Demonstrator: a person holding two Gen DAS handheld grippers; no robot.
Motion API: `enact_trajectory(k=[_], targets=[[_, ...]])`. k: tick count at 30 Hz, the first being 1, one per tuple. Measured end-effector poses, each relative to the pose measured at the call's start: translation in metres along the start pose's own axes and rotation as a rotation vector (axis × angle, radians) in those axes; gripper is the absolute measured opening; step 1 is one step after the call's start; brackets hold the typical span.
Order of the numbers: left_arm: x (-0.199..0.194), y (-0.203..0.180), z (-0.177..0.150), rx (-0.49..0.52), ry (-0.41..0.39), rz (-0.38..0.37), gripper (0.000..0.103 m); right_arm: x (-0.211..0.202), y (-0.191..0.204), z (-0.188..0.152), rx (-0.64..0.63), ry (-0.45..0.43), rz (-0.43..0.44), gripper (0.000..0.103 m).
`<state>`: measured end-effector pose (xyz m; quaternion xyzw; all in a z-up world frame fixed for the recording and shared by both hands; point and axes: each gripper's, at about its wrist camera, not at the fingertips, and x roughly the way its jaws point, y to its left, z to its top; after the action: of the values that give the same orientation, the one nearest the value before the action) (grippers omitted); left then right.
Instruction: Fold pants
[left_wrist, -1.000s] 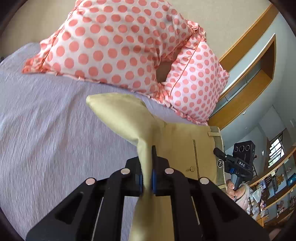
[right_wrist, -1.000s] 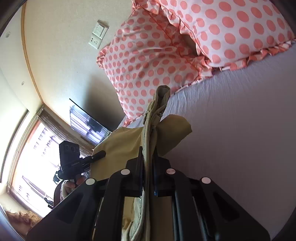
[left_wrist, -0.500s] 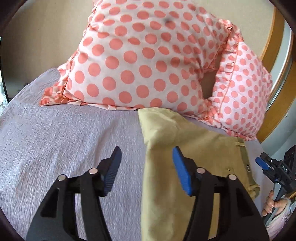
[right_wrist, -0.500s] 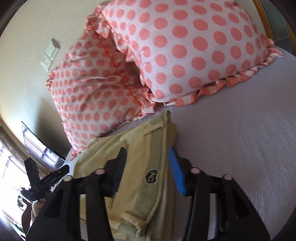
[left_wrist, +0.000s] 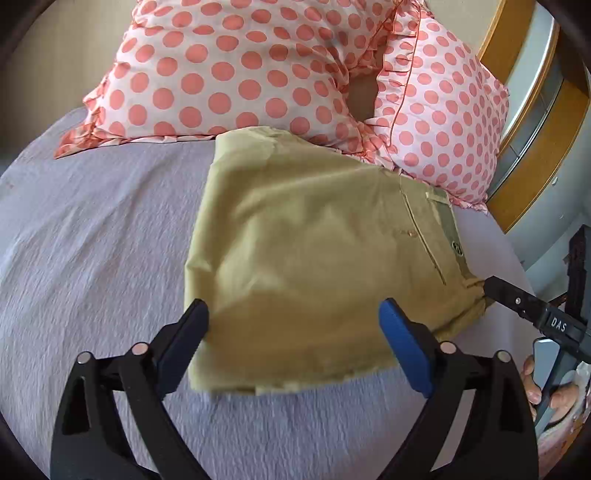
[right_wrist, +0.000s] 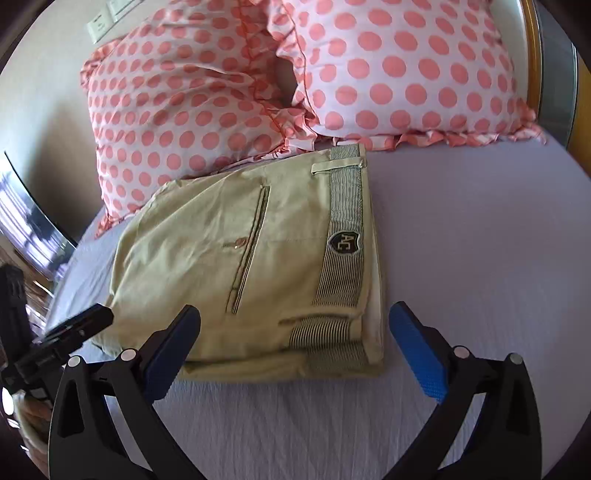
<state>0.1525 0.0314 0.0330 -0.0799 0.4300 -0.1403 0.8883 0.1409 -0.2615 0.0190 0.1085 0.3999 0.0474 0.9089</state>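
Observation:
The khaki pants (left_wrist: 314, 251) lie folded in a flat, compact stack on the lilac bed sheet (left_wrist: 92, 240), their far edge against the pillows. In the right wrist view the pants (right_wrist: 236, 258) show the striped waistband with a dark badge and a back pocket on top. My left gripper (left_wrist: 293, 332) is open and empty, just above the near edge of the stack. My right gripper (right_wrist: 295, 332) is open and empty, at the near waistband edge. Each gripper shows at the edge of the other's view.
Two white pillows with coral dots (left_wrist: 240, 74) (right_wrist: 388, 66) lean at the head of the bed. A wooden headboard frame (left_wrist: 535, 155) stands to the right. Bare sheet (right_wrist: 480, 240) lies to the right of the pants.
Both grippers let go of the pants and opened wide. The lifted fabric dropped onto the bed and now lies flat as a folded stack. Both grippers pulled back toward me.

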Motion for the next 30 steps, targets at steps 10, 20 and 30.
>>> enact_trajectory(k=[10, 20, 30], targets=[[-0.018, -0.013, -0.068, 0.080, 0.038, 0.269, 0.101, 0.006, 0.035, -0.071, -0.133, 0.028, -0.220, 0.102], [-0.019, -0.015, -0.075, 0.071, -0.011, 0.299, 0.101, 0.006, 0.032, -0.073, -0.097, 0.035, -0.210, 0.102], [-0.019, -0.016, -0.076, 0.074, -0.016, 0.300, 0.101, 0.006, 0.033, -0.074, -0.095, 0.020, -0.212, 0.102]])
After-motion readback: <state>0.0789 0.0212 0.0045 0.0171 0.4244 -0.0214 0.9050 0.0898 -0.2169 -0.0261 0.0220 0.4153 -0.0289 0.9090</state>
